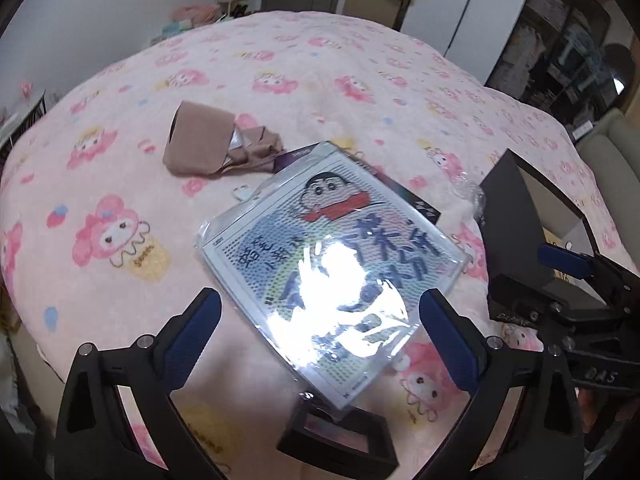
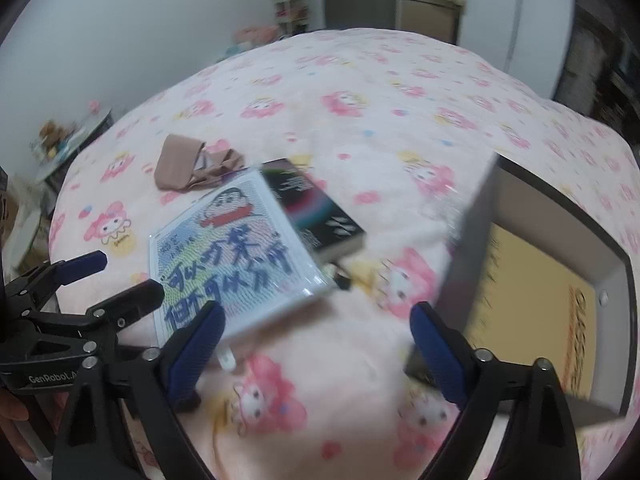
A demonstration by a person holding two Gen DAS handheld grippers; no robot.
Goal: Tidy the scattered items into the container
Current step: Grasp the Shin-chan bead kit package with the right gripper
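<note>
Glossy, slippery plastic-wrapped cartoon packet (image 1: 332, 264) (flat, light, probably stiff) lies under the spread left gripper (image 1: 320, 320); best pinched at its near edge

bedroom: bed (image 1: 320, 80), wardrobe (image 1: 452, 4).

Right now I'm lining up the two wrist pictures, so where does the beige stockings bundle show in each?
Left wrist view: the beige stockings bundle lies upper left of centre on the pink bedspread, beyond the cartoon packet.
Right wrist view: the bundle sits left of centre, above the packet's far corner.
Shared landmark: the cartoon packet, lying partly on a dark book in both.
</note>
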